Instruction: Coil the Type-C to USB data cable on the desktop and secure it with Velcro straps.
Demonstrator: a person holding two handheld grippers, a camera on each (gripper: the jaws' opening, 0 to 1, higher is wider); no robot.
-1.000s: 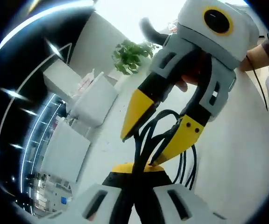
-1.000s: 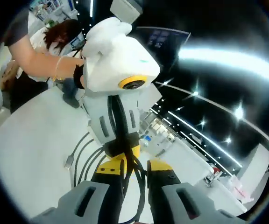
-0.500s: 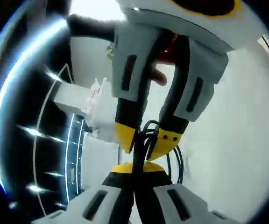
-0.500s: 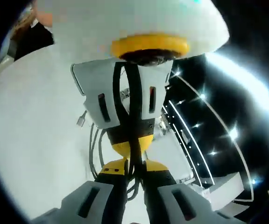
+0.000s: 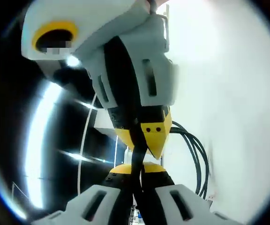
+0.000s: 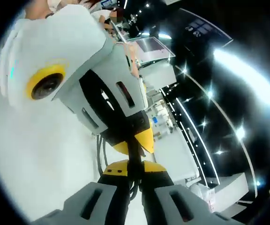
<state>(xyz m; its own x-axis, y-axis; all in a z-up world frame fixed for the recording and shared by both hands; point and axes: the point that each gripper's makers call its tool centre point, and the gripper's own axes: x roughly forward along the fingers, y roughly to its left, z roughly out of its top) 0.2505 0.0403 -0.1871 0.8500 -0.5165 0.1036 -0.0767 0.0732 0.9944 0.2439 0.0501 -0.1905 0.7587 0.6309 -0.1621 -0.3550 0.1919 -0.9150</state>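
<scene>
Both your left gripper point(image 5: 137, 169) and right gripper point(image 6: 136, 169) are clamped tip-to-tip on the cable point(image 5: 196, 157); its loops hang beside them, toward the tabletop point(image 5: 233, 117).

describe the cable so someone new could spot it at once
Start at the white desktop, then go to where the two grippers meet tip to tip. The cable is the bundle of thin black loops bulging out beside them, the only dark strands against the white.
</scene>
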